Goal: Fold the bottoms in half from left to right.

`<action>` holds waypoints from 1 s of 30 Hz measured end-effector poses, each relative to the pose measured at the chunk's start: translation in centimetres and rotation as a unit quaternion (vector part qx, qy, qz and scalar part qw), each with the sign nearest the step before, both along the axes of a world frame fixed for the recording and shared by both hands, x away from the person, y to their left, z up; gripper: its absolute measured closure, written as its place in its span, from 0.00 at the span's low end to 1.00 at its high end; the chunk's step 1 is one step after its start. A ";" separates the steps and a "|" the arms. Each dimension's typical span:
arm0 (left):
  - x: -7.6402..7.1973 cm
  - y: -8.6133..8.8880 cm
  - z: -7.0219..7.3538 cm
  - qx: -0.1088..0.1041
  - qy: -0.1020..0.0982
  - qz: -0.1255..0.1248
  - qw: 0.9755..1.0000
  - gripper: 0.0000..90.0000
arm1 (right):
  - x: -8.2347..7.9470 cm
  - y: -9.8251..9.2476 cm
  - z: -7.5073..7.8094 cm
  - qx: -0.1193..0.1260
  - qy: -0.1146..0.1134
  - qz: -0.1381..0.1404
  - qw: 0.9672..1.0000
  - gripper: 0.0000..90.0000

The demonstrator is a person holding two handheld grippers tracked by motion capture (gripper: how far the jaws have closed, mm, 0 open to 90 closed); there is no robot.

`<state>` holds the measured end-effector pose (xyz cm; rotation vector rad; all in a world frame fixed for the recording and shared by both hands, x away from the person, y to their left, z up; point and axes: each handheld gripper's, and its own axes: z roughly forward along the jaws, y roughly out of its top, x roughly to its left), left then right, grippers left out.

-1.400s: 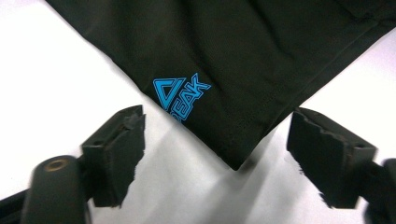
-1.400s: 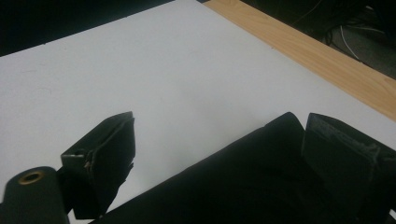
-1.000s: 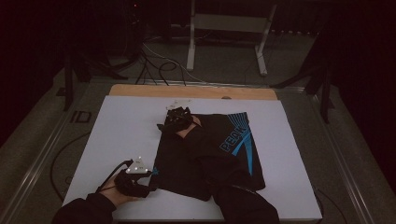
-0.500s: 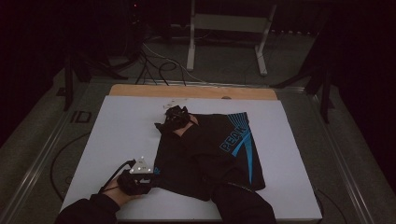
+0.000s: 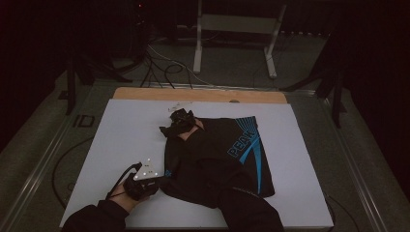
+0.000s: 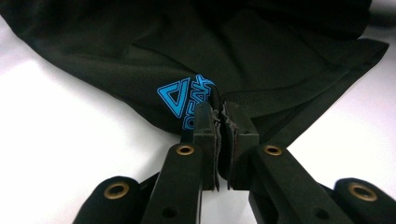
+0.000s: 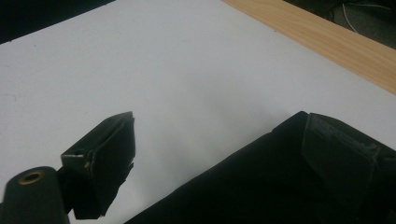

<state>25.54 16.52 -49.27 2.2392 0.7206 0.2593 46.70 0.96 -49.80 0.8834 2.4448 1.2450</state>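
A black garment [image 5: 217,159] with a blue PEAK print lies spread on the white table [image 5: 121,125]. My left gripper [image 5: 162,176] is at its near left edge. In the left gripper view its jaws [image 6: 219,112] have just been closing and now pinch a fold of the black cloth [image 6: 261,56] beside a small blue logo. My right gripper [image 5: 176,123] rests at the garment's far left corner. In the right gripper view the right gripper [image 7: 224,140] stands open, one jaw over bare table, the other against the dark cloth [image 7: 261,186].
A wooden strip [image 5: 203,95] runs along the table's far edge, also seen as a wooden strip [image 7: 327,42] in the right gripper view. Cables [image 5: 164,63] and a metal stand [image 5: 237,29] sit on the floor beyond. Bare white surface lies left and right of the garment.
The left hand has shifted very slightly at the garment's near left edge. The right gripper and the garment look unmoved.
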 end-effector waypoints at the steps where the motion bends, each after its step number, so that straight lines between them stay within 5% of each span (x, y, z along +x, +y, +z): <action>1: 0.0 0.0 0.0 -0.004 -0.001 0.001 1.000 0.95 | 0.1 0.0 0.0 -0.003 0.001 -0.003 1.000 0.11; 15: -0.2 0.0 0.7 -0.011 -0.011 -0.001 1.000 0.95 | 1.3 0.7 -0.9 -0.020 0.020 -0.036 0.999 0.11; 22: -0.1 0.2 0.5 -0.010 -0.009 0.000 1.000 0.95 | 1.9 1.6 -1.4 -0.048 0.035 -0.066 0.996 0.11; 30: -0.1 0.1 0.5 -0.010 -0.008 -0.001 1.000 0.95 | 2.0 2.2 -1.9 -0.073 0.039 -0.111 0.990 0.29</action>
